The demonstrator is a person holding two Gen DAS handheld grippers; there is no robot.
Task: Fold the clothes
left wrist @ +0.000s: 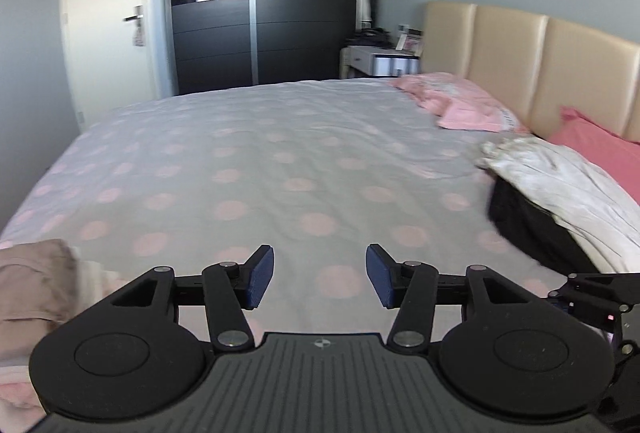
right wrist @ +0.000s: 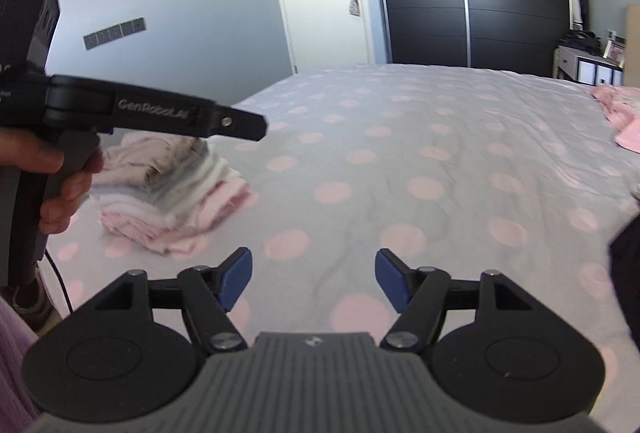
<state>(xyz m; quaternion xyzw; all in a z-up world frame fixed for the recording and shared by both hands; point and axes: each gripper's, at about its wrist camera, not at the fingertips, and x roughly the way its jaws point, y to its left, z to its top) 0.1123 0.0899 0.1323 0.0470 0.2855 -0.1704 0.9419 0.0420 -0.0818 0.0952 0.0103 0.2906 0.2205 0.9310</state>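
My left gripper [left wrist: 320, 275] is open over the bed, nothing between its blue pads. My right gripper [right wrist: 314, 279] is open too, also above bare sheet. A stack of folded clothes [right wrist: 172, 189], pink, white and beige, lies on the bed to the left in the right wrist view, and its edge [left wrist: 36, 297] shows at the lower left of the left wrist view. A heap of unfolded clothes, a white piece [left wrist: 560, 185] over a black one [left wrist: 532, 229], lies at the right near the headboard. A hand [right wrist: 60, 177] holds the left gripper's grip.
The bed sheet [left wrist: 280, 161] is grey with pink dots. A crumpled pink cloth [left wrist: 460, 101] and a pink pillow [left wrist: 604, 149] lie by the beige headboard [left wrist: 520, 57]. Beyond the bed stand a dark wardrobe [left wrist: 264, 9], a white door [left wrist: 108, 13] and a nightstand [left wrist: 376, 59].
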